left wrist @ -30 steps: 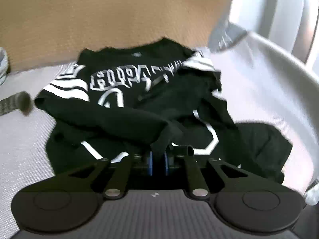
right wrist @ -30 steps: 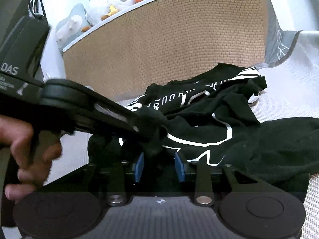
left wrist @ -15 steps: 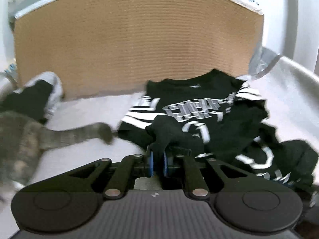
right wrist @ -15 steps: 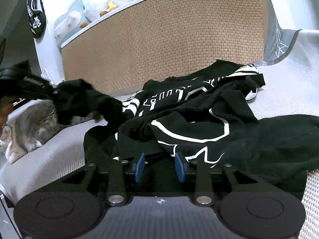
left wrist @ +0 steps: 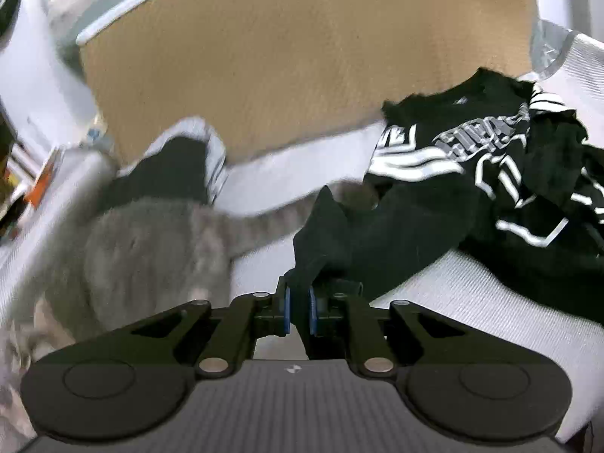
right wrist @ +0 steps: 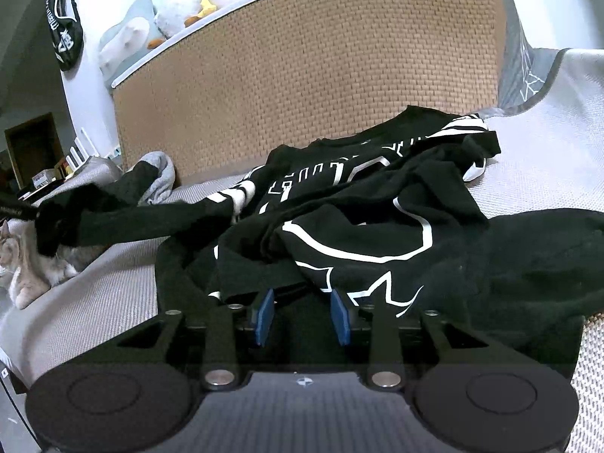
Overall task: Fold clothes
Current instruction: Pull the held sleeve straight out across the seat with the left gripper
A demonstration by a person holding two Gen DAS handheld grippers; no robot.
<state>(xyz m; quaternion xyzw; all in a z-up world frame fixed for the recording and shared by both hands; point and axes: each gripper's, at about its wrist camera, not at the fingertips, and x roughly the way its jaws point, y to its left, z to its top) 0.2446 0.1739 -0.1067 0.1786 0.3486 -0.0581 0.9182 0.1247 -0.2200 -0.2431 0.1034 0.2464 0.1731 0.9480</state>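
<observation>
My left claw is clenched on a sleeve of the black jersey, which lies crumpled on the bed below the woven headboard, with a cat just beside the stretched sleeve. My right claw sits half parted at the hem; I cannot tell whether it grips. The cloth looks soft, light and floppy, so I judge cuffs, shoulder seams and hem the best holds.

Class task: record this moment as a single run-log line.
left tongs: shut on sleeve | right tongs: parted over shirt | cat beside sleeve
</observation>
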